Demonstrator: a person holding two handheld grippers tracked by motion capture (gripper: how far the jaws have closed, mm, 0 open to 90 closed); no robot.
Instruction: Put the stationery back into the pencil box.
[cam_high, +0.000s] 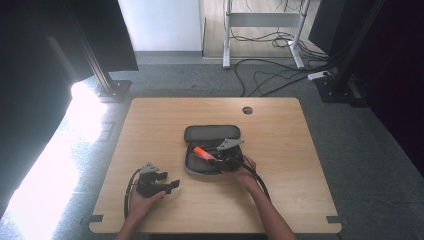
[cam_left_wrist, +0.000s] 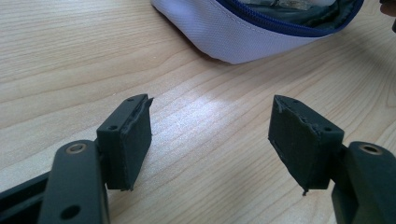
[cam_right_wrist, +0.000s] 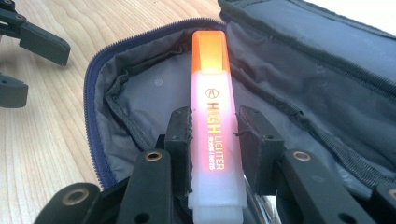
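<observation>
I have two hand-held grippers at work and two things to handle: one highlighter and one pencil case. My right hand-held gripper (cam_right_wrist: 214, 135) is clamped on the one orange highlighter (cam_right_wrist: 214, 112), its orange cap pointing away from me over the open pencil case (cam_high: 212, 145), which lies unzipped near the middle of the table (cam_high: 280, 200). The grey lining shows in both halves of the pencil case. My left hand-held gripper (cam_left_wrist: 212, 144) rests on the table to the left of the case and nearer to me, jaws spread wide with only bare wood between them, well apart from the case's white outer wall.
</observation>
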